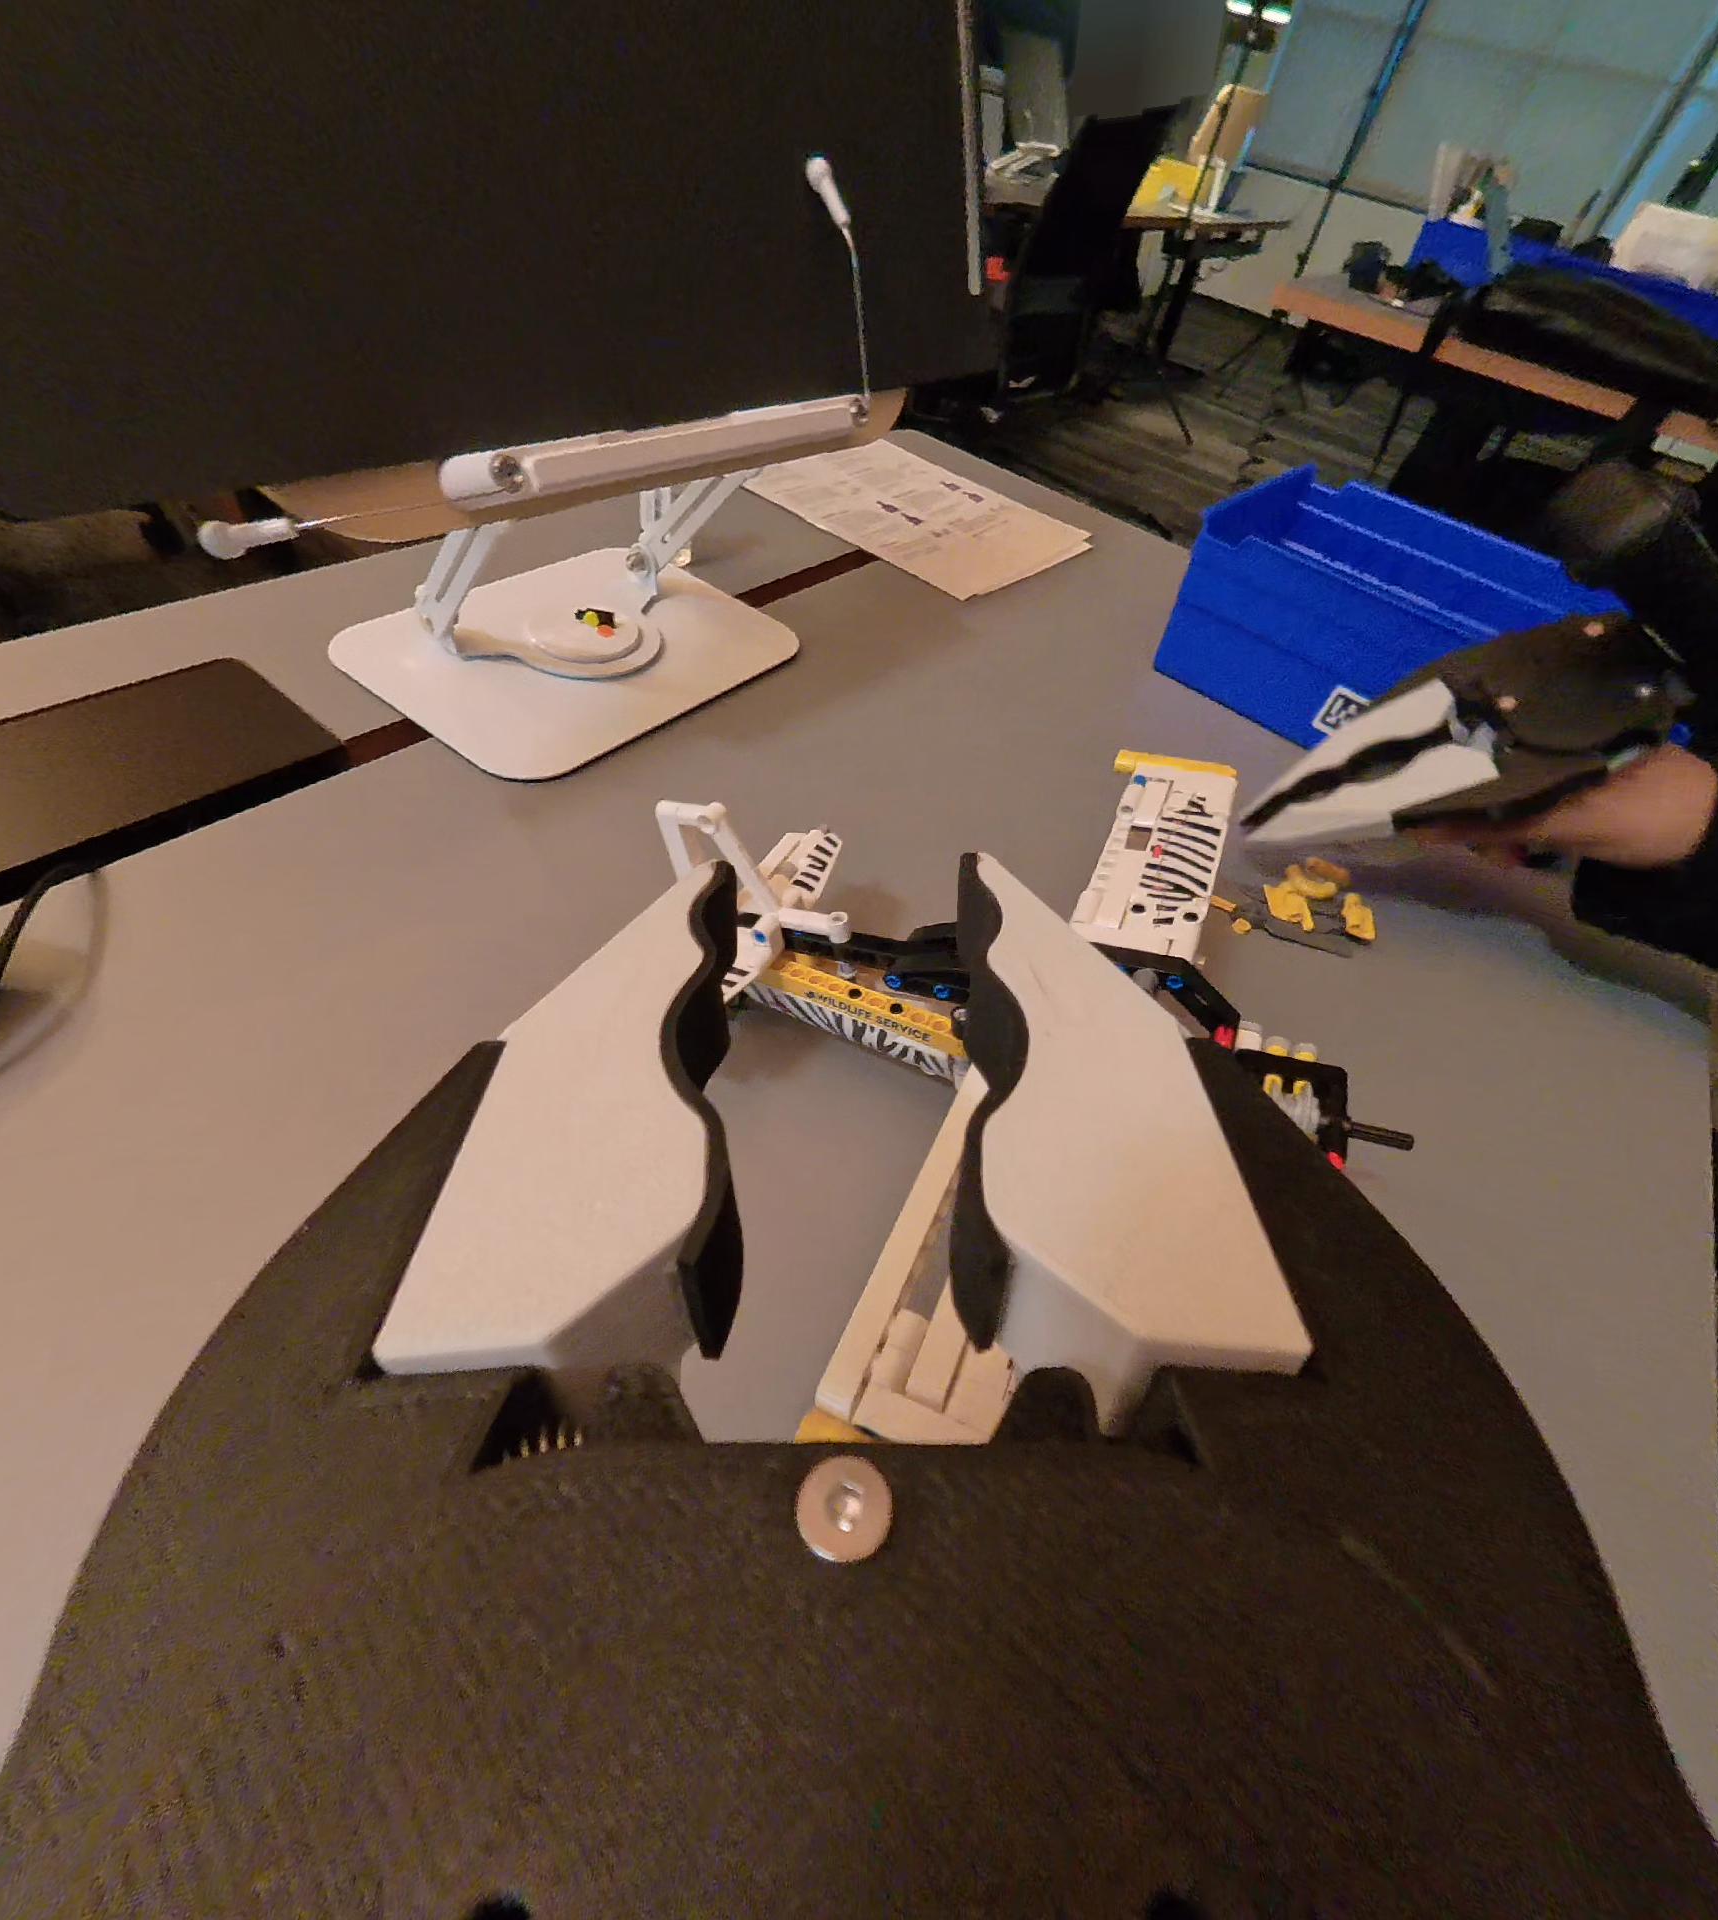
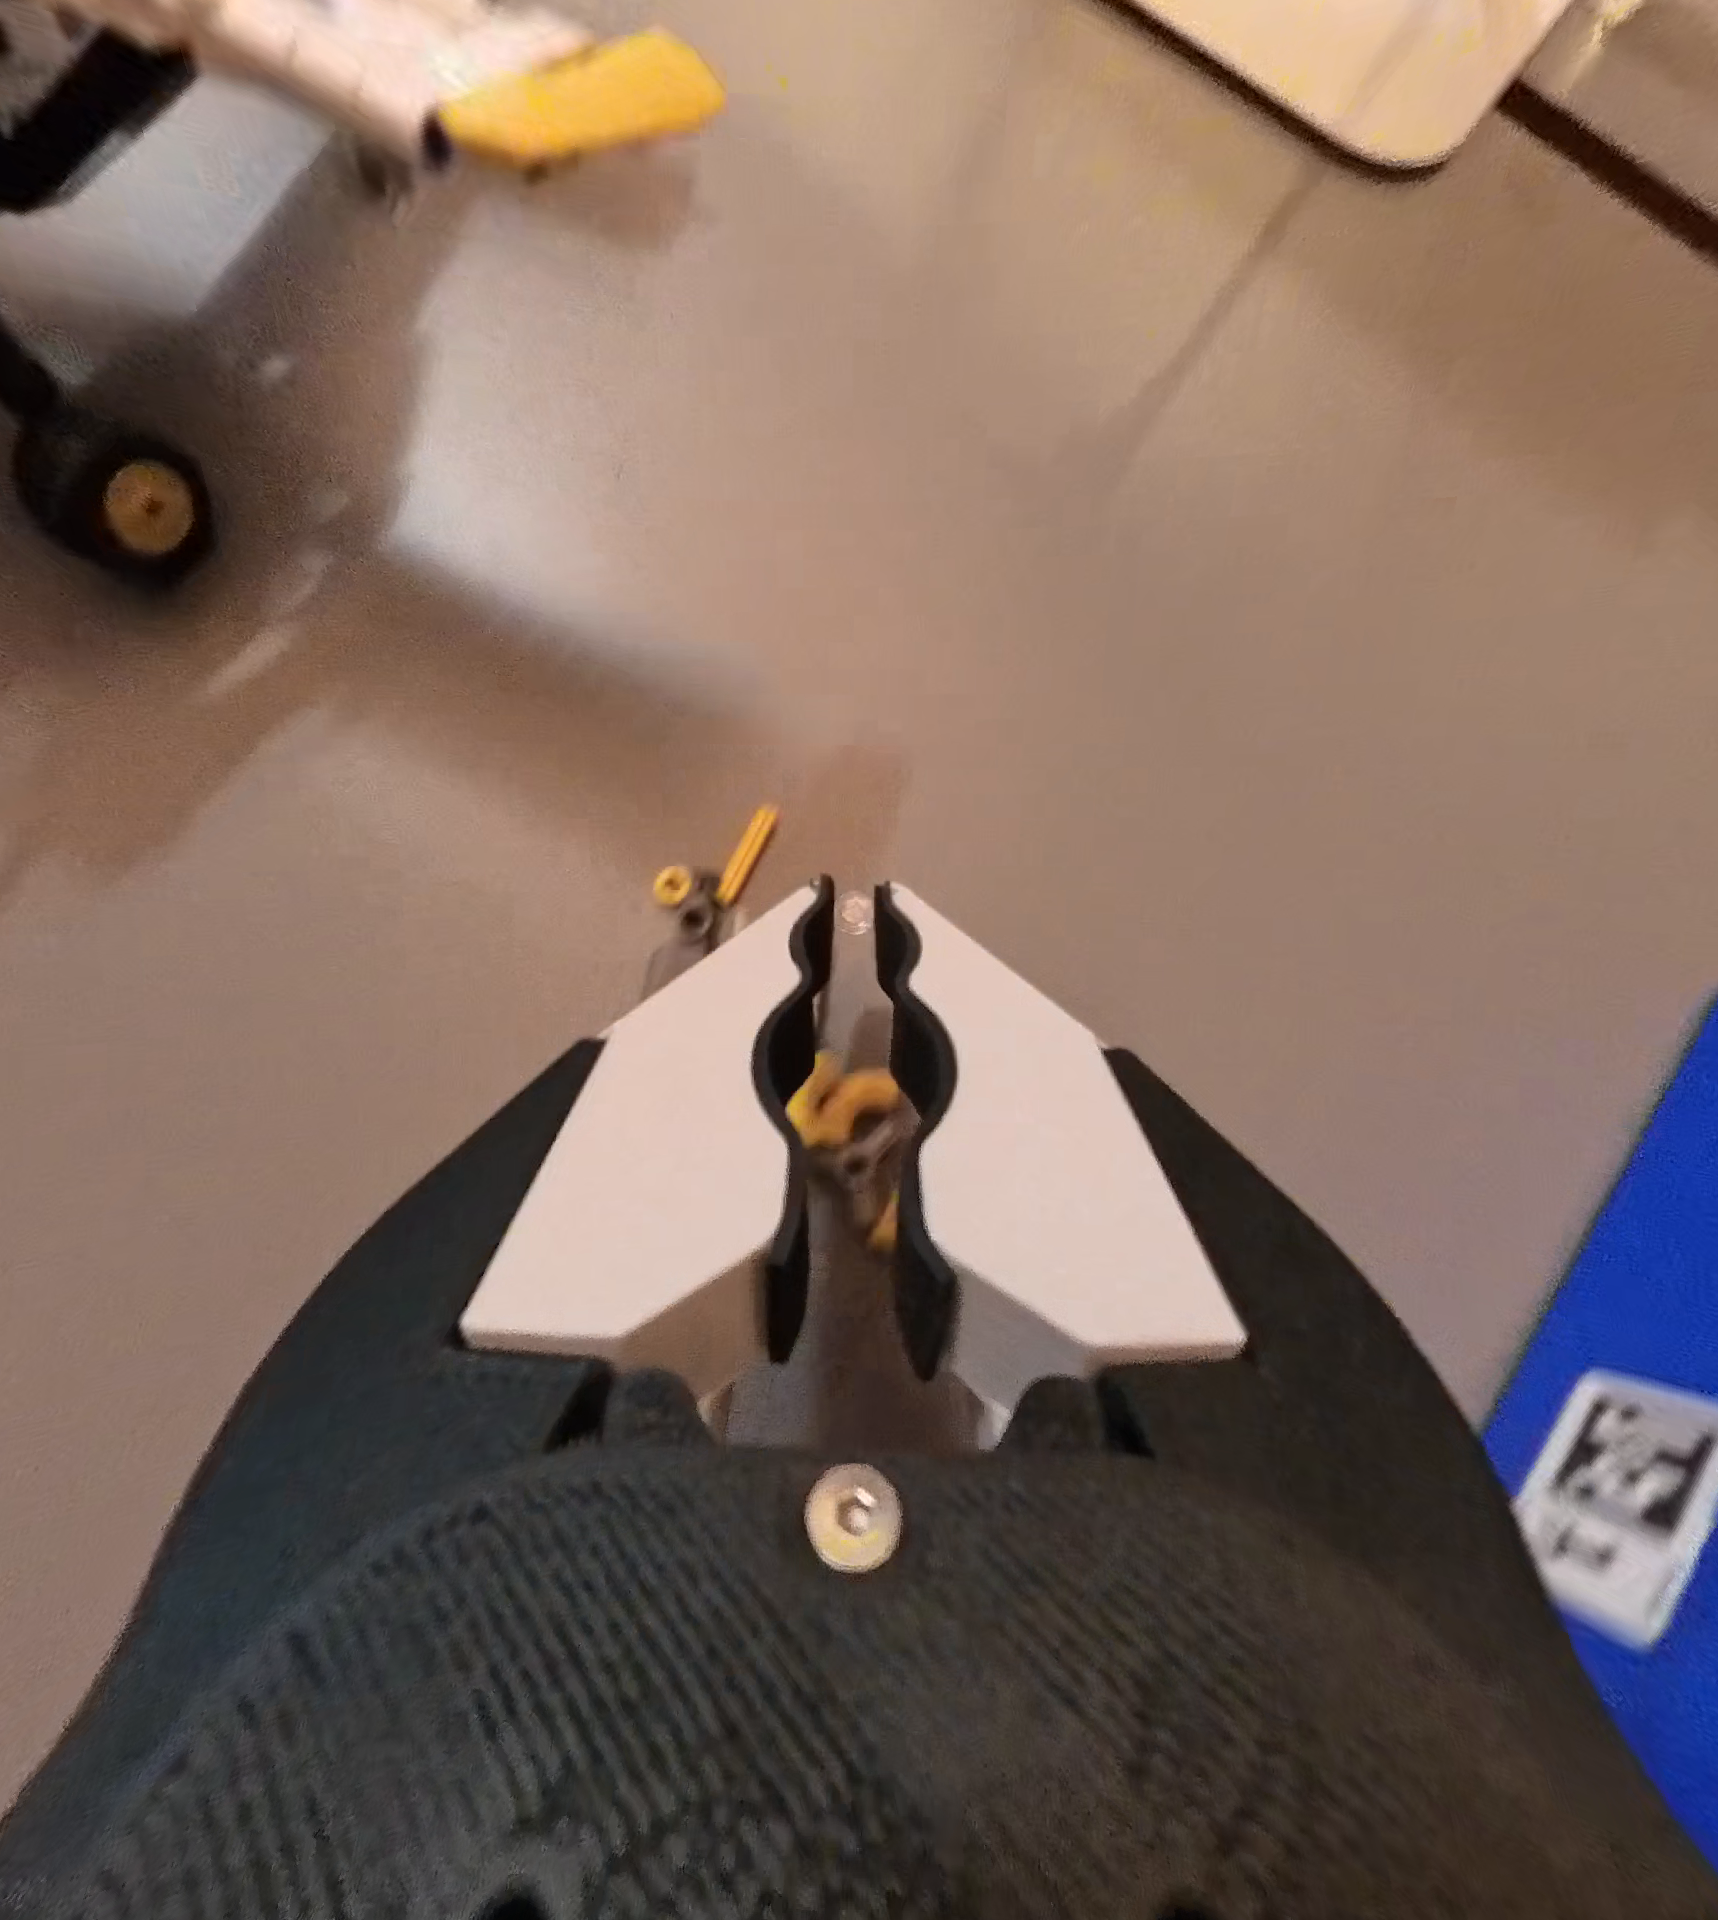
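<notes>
Two grippers in view, logged in turn.

Left gripper (image 1: 850, 883): jaws spread wide, tips straddling a part-built toy brick model (image 1: 865, 1013), a yellow studded beam over zebra-striped panels with black links and blue pins, lying on the grey table (image 1: 419, 935). The black pads (image 1: 699, 997) sit right at the two ends of the yellow beam. I cannot tell whether they press on it or merely flank it. A white hinged frame juts up from the model's far left end.

Right gripper (image 2: 853, 894): jaws almost together, pinching a tiny clear round stud (image 2: 853, 912) at the very tips. The stud is as sharp as the fingers while the table behind is smeared, so I judge it gripped, not lying below. The left wrist view shows this gripper, in a hand (image 1: 1613, 810), hovering just above a small scatter of loose yellow and grey pieces (image 1: 1302, 904).

State of the build, as judged:
- the body is joined up, and a black wheel with yellow hub (image 2: 143, 509) is fitted
- a separate white zebra-striped block with yellow end strip (image 1: 1156, 862) lies detached just right of the model
- the loose scatter is not yet used

Around: a blue plastic bin (image 1: 1354, 582) at far right, a white folding stand (image 1: 564, 665) and a printed sheet (image 1: 928, 520) beyond.
</notes>
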